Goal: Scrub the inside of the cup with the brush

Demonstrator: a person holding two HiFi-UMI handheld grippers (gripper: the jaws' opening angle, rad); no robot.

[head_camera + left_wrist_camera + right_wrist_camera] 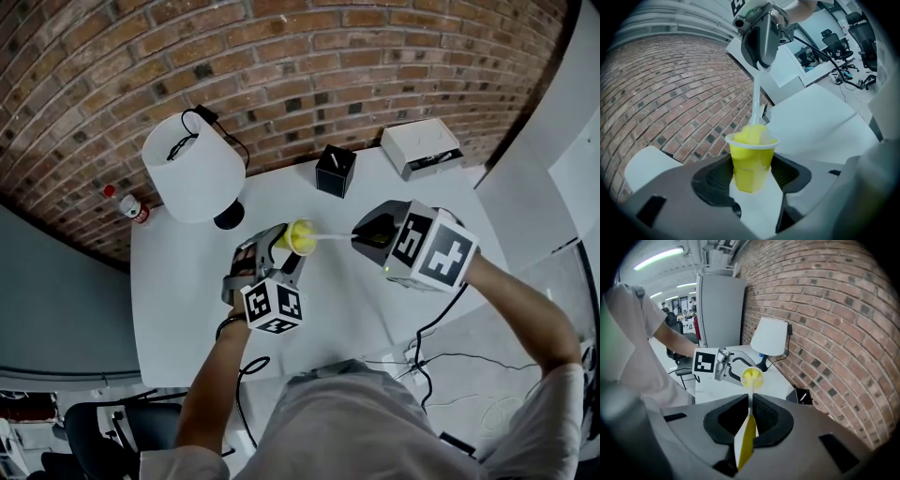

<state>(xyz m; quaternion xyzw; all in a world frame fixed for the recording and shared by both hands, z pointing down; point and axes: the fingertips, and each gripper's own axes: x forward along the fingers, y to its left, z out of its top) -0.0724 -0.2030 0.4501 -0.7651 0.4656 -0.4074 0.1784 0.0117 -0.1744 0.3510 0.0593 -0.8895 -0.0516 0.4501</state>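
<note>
My left gripper (284, 249) is shut on a small yellow cup (302, 236), which it holds above the white table (178, 309). In the left gripper view the cup (751, 161) sits upright between the two dark pads (717, 177). My right gripper (362, 240) is shut on the brush's thin white and yellow handle (747, 432). The handle (755, 101) runs down from the right gripper (761, 42) into the cup. The yellow brush head (752, 134) fills the cup's mouth. From the right gripper view, the cup's opening (753, 377) faces the camera with the brush head in it.
A white table lamp (192, 169) stands at the back left by the brick wall. A black box (336, 171) and a white box (422, 147) sit at the table's back. A bottle (131, 206) stands at the left corner. Cables (441, 361) lie on the floor.
</note>
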